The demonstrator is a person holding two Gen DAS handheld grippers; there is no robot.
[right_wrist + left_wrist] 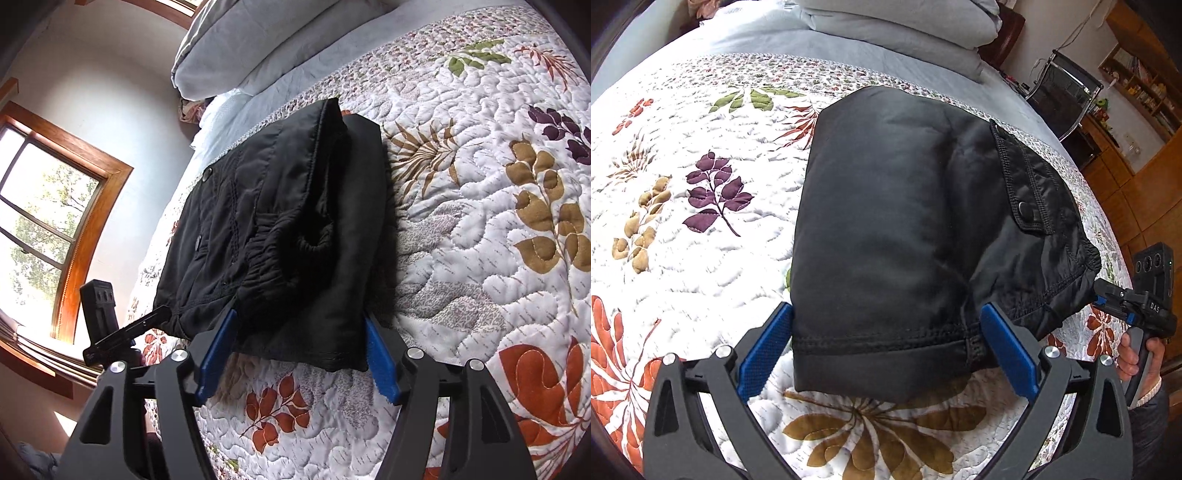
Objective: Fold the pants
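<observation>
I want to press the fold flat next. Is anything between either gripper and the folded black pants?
Nothing visible. The left gripper and right gripper are both open, straddling edges of the folded black pants on the floral quilt, with no other object between.

pants [905, 229] on quilt [701, 258] | pillows [886, 29] behind pants

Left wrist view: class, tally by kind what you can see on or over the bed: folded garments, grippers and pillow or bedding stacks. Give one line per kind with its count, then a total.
Folded black pants: 1
Grippers: 2, the left gripper with jaws open around the near hem, and the right gripper at the waistband corner
Grey bedding stack: 1
Total: 4
</observation>
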